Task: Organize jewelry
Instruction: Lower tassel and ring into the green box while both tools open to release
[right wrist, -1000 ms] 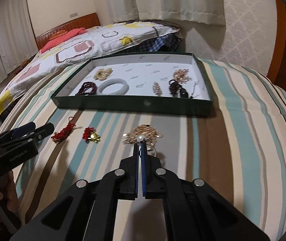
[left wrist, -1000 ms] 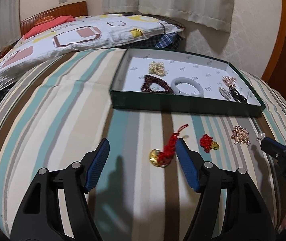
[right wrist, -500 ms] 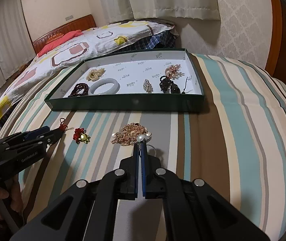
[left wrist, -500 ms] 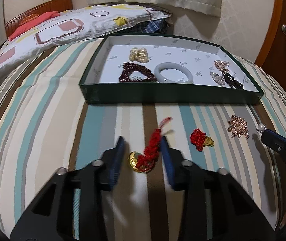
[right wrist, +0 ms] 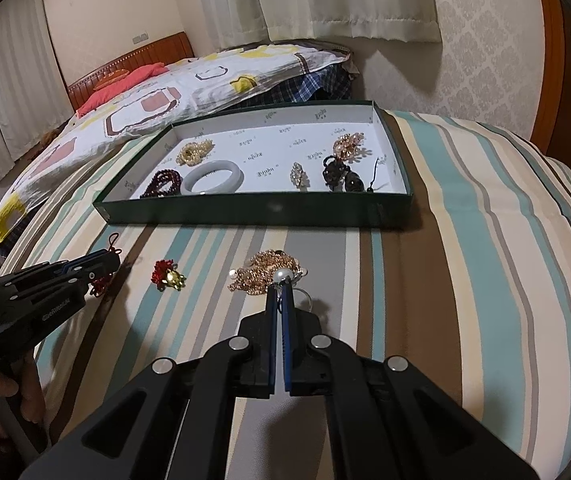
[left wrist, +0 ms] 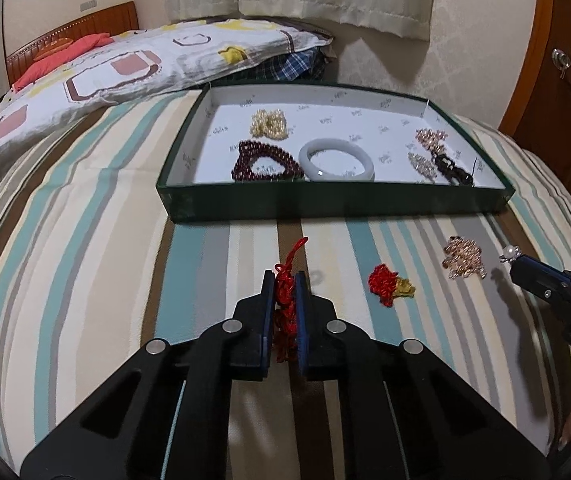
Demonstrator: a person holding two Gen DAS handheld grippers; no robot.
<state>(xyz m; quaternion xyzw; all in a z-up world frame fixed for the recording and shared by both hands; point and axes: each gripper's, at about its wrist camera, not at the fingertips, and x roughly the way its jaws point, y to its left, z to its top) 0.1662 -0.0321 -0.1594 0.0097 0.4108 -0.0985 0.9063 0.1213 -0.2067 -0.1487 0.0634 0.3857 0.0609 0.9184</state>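
Your left gripper (left wrist: pixel 285 280) had just been closing, and its blue pads pinched the red knotted cord charm (left wrist: pixel 285 304) between them. The charm's thin tail poked out past the tips toward the green box (left wrist: pixel 333 202). Your right gripper (right wrist: pixel 280 290) was pressed together on a pearl ring (right wrist: pixel 283 277), and the pearl showed right at its tips. Just beyond the pearl, the gold chain pile (right wrist: pixel 263 274) lay on the striped bedcover (left wrist: pixel 85 240). A small red and gold charm (left wrist: pixel 389 288) lay on the cover between your two grippers.

The green box sat farther back on the bed. Inside it on the left were a cream bead bunch (left wrist: pixel 268 123), a dark red bead bracelet (left wrist: pixel 265 162) and a pale bangle (left wrist: pixel 337 160) touching it. On the right side were some sparkly pieces (left wrist: pixel 429 138) and a dark beaded piece (left wrist: pixel 451 168).
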